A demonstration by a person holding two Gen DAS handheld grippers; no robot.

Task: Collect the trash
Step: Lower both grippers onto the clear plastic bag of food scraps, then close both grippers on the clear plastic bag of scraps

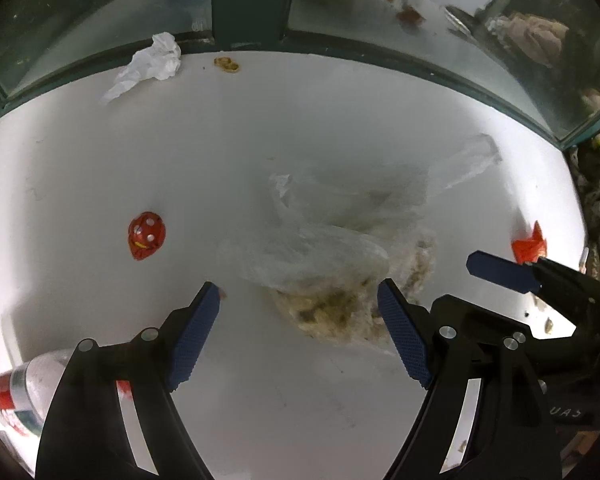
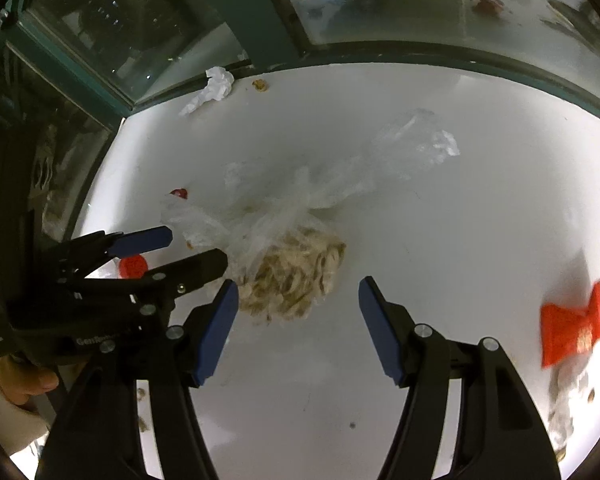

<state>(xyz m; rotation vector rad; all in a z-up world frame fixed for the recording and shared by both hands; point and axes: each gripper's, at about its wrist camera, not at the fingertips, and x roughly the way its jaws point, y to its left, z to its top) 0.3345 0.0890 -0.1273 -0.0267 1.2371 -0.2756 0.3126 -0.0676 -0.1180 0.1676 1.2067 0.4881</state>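
A clear plastic bag with brownish food scraps in it lies on the white table. It also shows in the right wrist view. My left gripper is open just in front of the bag, its fingers either side of the scraps. My right gripper is open and empty beside the bag. A red round wrapper lies left of the bag. A red packet lies at the right. A crumpled white tissue lies at the back.
A glass pane with a dark green frame runs along the table's far edge. A plastic bottle with a red label lies at the near left. A small brown scrap sits near the tissue. Crumbs lie by the red packet.
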